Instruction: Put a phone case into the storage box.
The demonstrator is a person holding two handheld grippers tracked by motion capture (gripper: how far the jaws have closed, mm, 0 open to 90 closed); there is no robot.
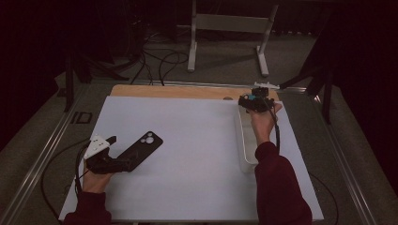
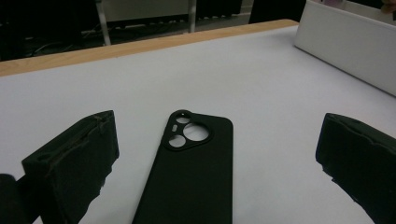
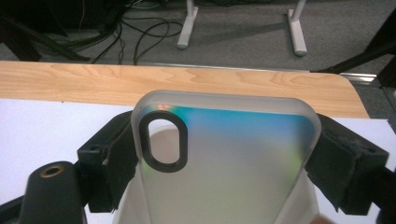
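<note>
Right gripper view: the right claw (image 3: pixel 224 154) is clamped on one frosted phone case (image 3: pixel 233 158) above one white tray (image 1: pixel 244 140). The left claw (image 2: pixel 215 163) stands apart around one black phone case (image 2: pixel 194 172) lying flat on the counter (image 1: pixel 197 154).

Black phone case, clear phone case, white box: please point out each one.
black phone case (image 2: pixel 191 182), left gripper view, its plain back.
clear phone case (image 3: pixel 233 158), right gripper view, middle of its back.
white box (image 2: pixel 345 44), left gripper view, its side wall.
</note>
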